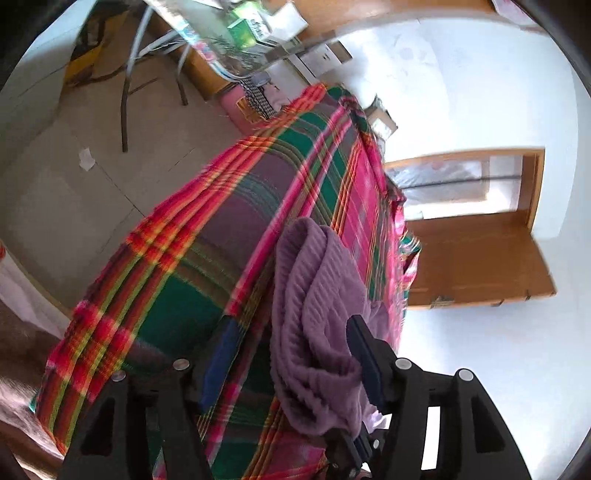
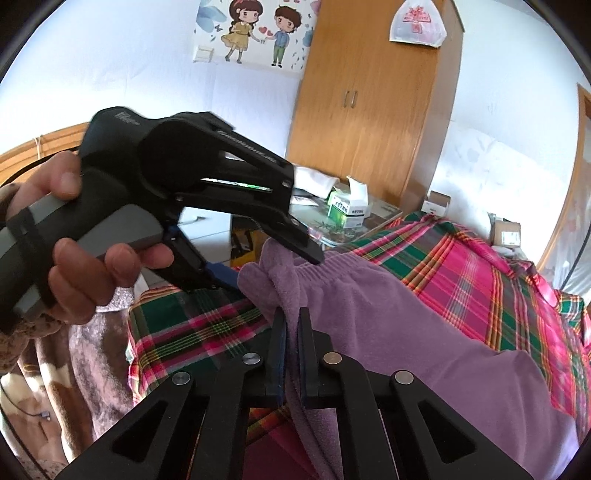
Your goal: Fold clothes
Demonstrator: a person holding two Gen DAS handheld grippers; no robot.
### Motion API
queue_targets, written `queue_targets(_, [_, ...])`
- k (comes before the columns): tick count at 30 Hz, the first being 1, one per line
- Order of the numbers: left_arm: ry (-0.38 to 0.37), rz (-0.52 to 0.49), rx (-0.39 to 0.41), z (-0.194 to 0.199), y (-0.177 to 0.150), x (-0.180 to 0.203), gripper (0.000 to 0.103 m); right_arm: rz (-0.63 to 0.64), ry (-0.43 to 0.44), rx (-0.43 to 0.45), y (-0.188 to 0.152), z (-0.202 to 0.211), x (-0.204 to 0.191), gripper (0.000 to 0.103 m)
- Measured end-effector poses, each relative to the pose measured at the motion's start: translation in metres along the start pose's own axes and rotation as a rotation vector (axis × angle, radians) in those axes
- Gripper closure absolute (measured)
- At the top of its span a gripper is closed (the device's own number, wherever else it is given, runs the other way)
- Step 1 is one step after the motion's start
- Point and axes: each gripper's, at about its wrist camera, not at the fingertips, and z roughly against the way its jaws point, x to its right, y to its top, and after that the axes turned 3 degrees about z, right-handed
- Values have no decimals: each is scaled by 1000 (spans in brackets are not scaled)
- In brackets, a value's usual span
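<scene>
While the right wrist view shows both tools at once, the left wrist view shows only its own. In the right view, the right gripper has its fingers drawn nearly together, with a fold of the purple garment pinched between them; only the thickness of the cloth keeps them apart. The same view shows the left gripper held by a hand, its fingers meeting the garment's ribbed waistband just beyond the right gripper; the cloth bunches up around them.

In the left view, the left gripper has the garment gathered in ribbed folds against its right finger. The other finger is hidden behind the cloth, so this view alone does not show how wide the gap is, though the cloth hangs from the tool.

The garment lies across a plaid blanket on a bed, spreading to the right in the right view. Only that view shows a wardrobe, a wall sticker and a green box on a table. Only the left view shows the tiled floor and a wooden window frame.
</scene>
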Motion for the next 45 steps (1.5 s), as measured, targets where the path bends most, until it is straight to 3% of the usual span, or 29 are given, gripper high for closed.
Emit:
queue_targets(8, [-19,7,-102,-28,6,6,56,-12,4,8,0,3,4,98])
queue_targets(16, [22,-57,-55,-26,15,13,84,-9,5,-15,0,-6,4,98])
queue_targets(24, [46,-158,-1,-20,16,26,86,-30,27,-67,3,-17,3,98])
queue_targets(33, [103,-177,0,-25,16,22,86,-47,41,-108,-1,-25,4,98])
queue_targets(45, [128,-317,68,-12,-8,83,86,-98,3,-24,3,14,19,98])
